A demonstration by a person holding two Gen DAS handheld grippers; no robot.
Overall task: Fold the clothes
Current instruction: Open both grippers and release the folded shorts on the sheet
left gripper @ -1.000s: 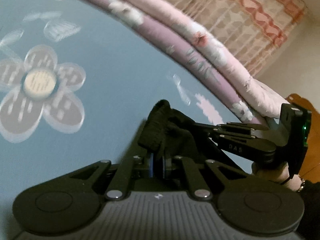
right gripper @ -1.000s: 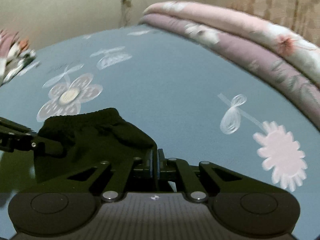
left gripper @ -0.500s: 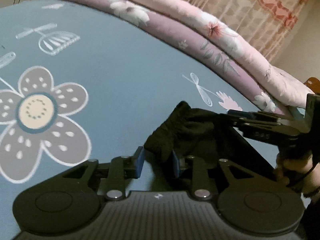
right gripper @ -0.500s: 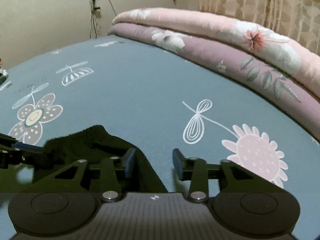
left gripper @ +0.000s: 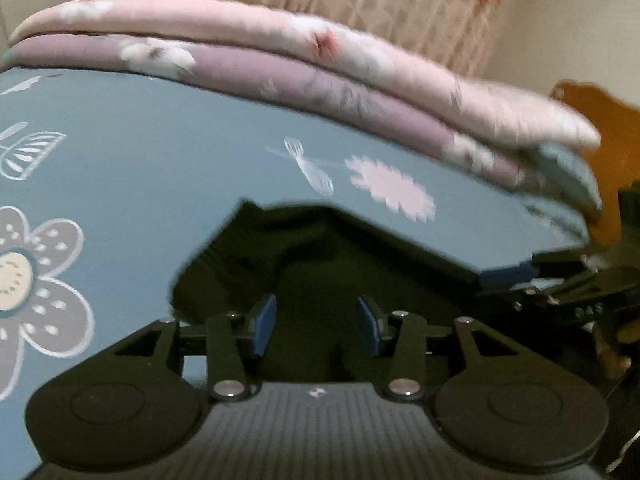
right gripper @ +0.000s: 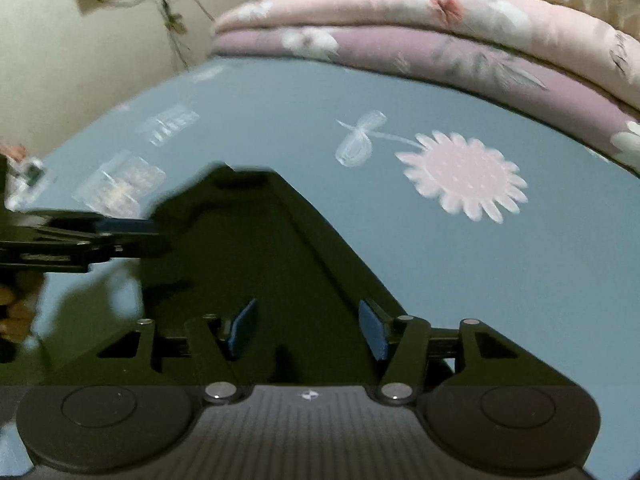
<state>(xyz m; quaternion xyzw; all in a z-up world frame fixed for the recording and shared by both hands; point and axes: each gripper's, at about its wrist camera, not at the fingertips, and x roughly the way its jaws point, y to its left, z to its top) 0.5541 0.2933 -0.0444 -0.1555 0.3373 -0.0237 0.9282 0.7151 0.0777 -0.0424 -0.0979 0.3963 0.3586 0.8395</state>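
Garment: a black knit garment (left gripper: 320, 248) is lying on the blue flower-printed bedsheet (left gripper: 160, 152); too dark and blurred to say which kind of clothing it is.
Lie of it: it is showing a straight edge running away to a corner at the far end, with a thicker ribbed-looking band on its left side in the left wrist view; whether that straight edge is a fold or a hem, I cannot tell.
Left gripper (left gripper: 316, 322): it is hovering over the near part of the cloth with its blue pads standing wide apart, gripping nothing.
Right gripper (right gripper: 306, 328): it is likewise standing wide, pads apart above the dark fabric, nothing between them.
Handling: judging by the drape, the cloth is soft, light and limp, so it is likely sagging and bunching wherever it is lifted at one point only.
Where to take hold: corners or the ribbed band are looking best, pinched low against the sheet, one gripper on each side so the edge is staying taut.
Risk: catching the bedsheet along with the thin knit.
Background: folded pink and mauve quilts (right gripper: 440, 40) are lying along the far edge, well apart from the garment.
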